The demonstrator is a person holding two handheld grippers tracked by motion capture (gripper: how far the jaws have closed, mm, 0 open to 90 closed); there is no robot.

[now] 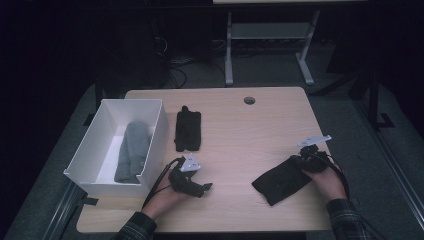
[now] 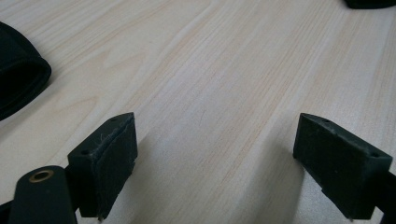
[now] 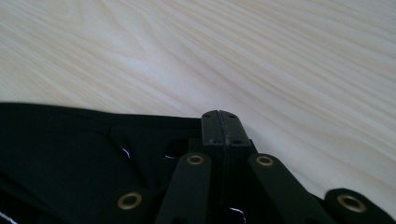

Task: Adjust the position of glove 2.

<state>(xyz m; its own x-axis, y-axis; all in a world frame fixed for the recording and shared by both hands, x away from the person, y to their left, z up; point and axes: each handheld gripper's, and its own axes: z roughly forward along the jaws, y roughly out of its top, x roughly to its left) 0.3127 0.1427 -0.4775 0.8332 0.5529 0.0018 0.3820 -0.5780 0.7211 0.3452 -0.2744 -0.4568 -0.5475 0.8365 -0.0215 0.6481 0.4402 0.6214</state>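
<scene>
We are holding the right gripper (image 1: 306, 159) at the upper right end of the black cloth (image 1: 282, 180), jaws pressed together, perhaps pinching its edge. The cloth is lying diagonally toward the lower left, its far end pointing to our left gripper (image 1: 200, 187), whose jaws are spreading wide over bare table (image 1: 240, 135).

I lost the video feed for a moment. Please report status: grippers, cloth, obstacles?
Left gripper open, low over bare table. Right gripper shut at edge of black cloth; grip not confirmed. Nothing in the way.
</scene>
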